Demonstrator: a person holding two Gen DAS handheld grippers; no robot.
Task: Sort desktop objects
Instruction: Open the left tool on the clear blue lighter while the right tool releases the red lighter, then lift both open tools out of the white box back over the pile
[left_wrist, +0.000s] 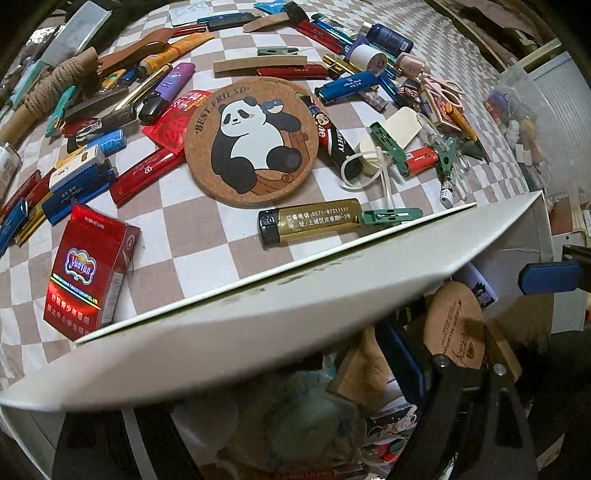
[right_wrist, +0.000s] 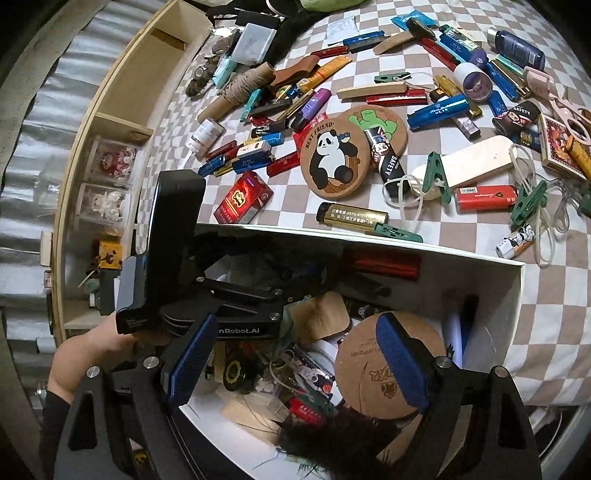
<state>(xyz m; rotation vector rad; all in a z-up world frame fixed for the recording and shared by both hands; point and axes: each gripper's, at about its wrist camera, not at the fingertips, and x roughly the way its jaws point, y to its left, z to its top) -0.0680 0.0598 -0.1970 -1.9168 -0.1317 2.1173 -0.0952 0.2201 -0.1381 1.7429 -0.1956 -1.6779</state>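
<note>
A white storage box (right_wrist: 515, 295) sits at the near edge of the checkered table, filled with mixed items. A round cork coaster (right_wrist: 373, 373) lies face down inside it, also in the left wrist view (left_wrist: 456, 325). My right gripper (right_wrist: 299, 365) hangs open and empty over the box. My left gripper (right_wrist: 221, 291) is at the box's left side; in its own view only its lower frame (left_wrist: 476, 402) shows and the box wall (left_wrist: 295, 314) hides the fingertips. A panda coaster (left_wrist: 251, 142) and a gold lighter (left_wrist: 310, 220) lie on the table beyond the box.
Many lighters, clips, a red cigarette pack (left_wrist: 88, 273), a white zip tie (left_wrist: 369, 166), scissors (right_wrist: 569, 118) and bottles crowd the tablecloth. A wooden shelf (right_wrist: 122, 122) with small figurines runs along the table's left side.
</note>
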